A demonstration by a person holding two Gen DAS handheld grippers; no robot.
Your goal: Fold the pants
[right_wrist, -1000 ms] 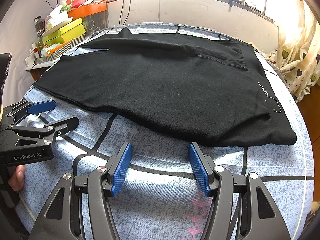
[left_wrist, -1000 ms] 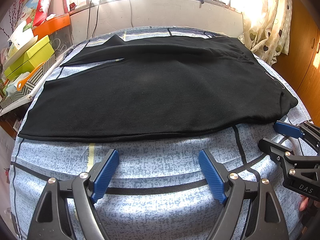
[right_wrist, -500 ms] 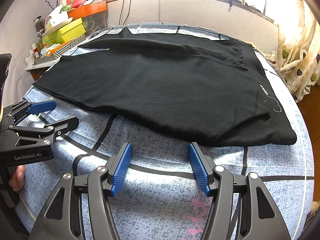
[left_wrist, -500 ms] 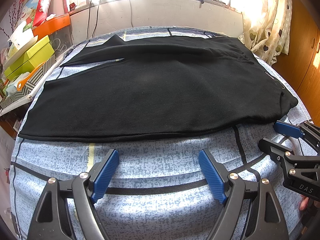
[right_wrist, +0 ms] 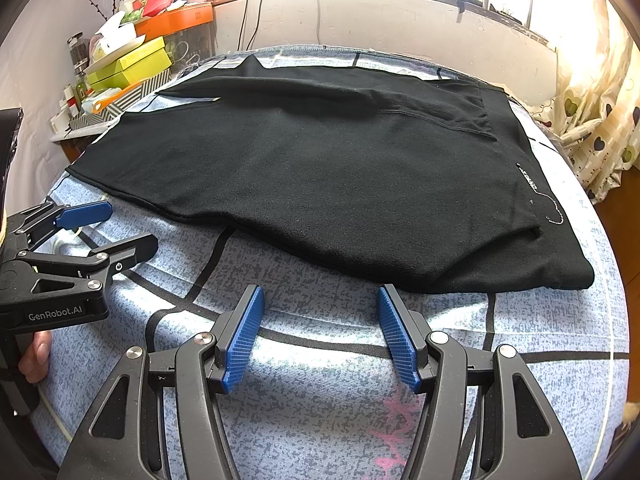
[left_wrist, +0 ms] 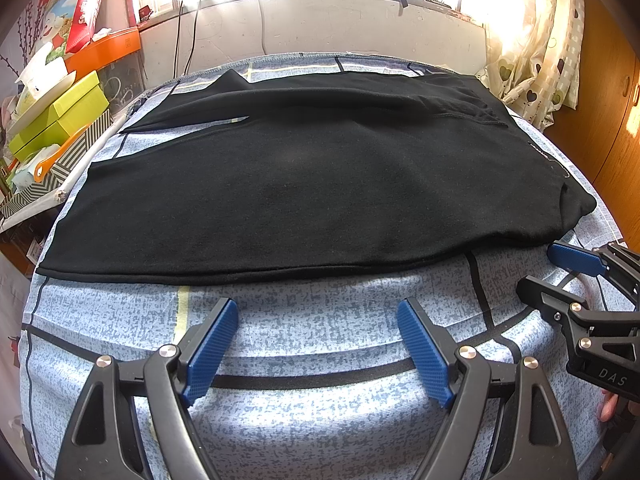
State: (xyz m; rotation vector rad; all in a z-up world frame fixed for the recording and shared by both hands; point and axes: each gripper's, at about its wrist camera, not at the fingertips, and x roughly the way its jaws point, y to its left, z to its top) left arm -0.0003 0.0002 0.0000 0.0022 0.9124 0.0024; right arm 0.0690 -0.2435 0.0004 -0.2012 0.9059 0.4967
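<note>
Black pants point(left_wrist: 312, 184) lie spread flat across a blue-grey patterned cloth point(left_wrist: 320, 320) that covers the work surface, legs running toward the yellow-green boxes point(left_wrist: 56, 120) and waistband toward the heart-print curtain point(left_wrist: 532, 60). The far leg is partly doubled over the near one. A small white printed mark point(right_wrist: 528, 180) sits near the waistband end.

The left gripper point(left_wrist: 316, 344) is held low over the cloth, just short of the near edge of the pants, fingers pointing at that edge, jaws spread wide and empty. The right gripper point(right_wrist: 320, 332) is posed likewise beside the waistband end of the pants, jaws parted rather less, gripping nothing. A fingertip point(right_wrist: 38, 354) of the person shows under the left gripper's body.
</note>
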